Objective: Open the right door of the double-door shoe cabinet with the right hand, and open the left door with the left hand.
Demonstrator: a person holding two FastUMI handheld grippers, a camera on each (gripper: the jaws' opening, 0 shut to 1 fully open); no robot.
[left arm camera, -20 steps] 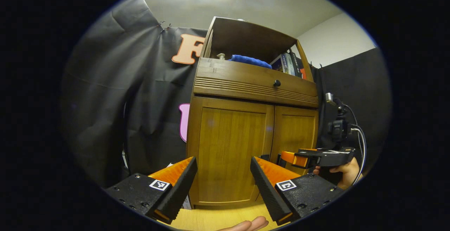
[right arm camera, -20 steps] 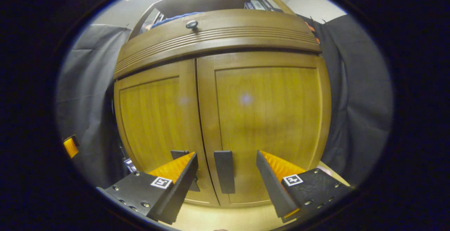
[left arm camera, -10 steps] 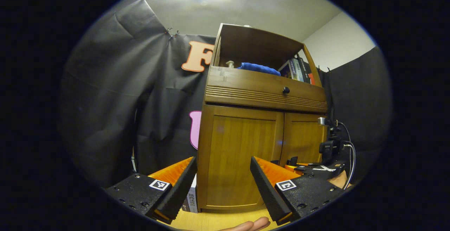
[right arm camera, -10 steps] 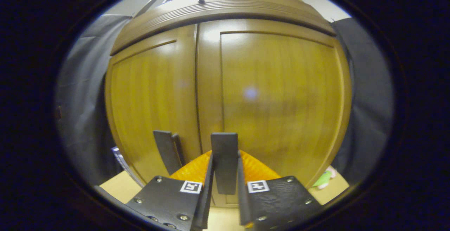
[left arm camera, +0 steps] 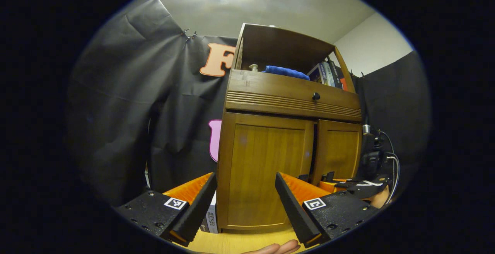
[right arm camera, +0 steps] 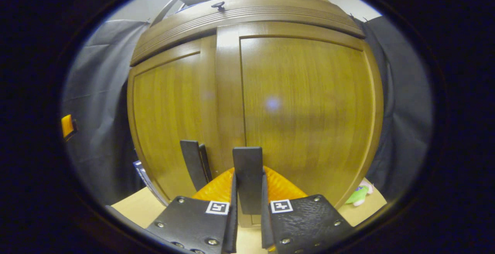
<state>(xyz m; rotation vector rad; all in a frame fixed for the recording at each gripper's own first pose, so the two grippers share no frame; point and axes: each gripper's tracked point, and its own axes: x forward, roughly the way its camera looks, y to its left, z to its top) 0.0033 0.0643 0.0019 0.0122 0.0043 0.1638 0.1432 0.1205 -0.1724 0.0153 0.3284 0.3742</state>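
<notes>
Gripping now: the right gripper (right arm camera: 247,207) has its two fingers pressed on either side of the right door handle (right arm camera: 247,176), a flat dark upright strip low on the door's inner edge.
Left jaws: the left gripper (left arm camera: 245,196) is spread wide with nothing between its fingers, held off from the cabinet front and aimed at the left door (left arm camera: 265,173).
Right door: the right door (right arm camera: 305,111) stands a little proud of the left one at the centre seam, where a dark gap shows in the left gripper view, so it looks just begun on its swing.
Left handle: the left door handle (right arm camera: 193,165) sits just beside the seam, free and untouched.
Cabinet: the shoe cabinet (left arm camera: 290,103) stands on the pale wooden floor (left arm camera: 239,242) against the black cloth, drawer above the doors, a blue cloth (left arm camera: 286,71) and books (left arm camera: 326,74) on the open shelf.
Handling: the doors look like stiff, solid wood on side hinges, probably light to swing; the lacquered panels seem slippery, so the handles are the only sound hold.
Risk: pulling straight instead of along the hinge arc could slide the strip out of the fingers.
</notes>
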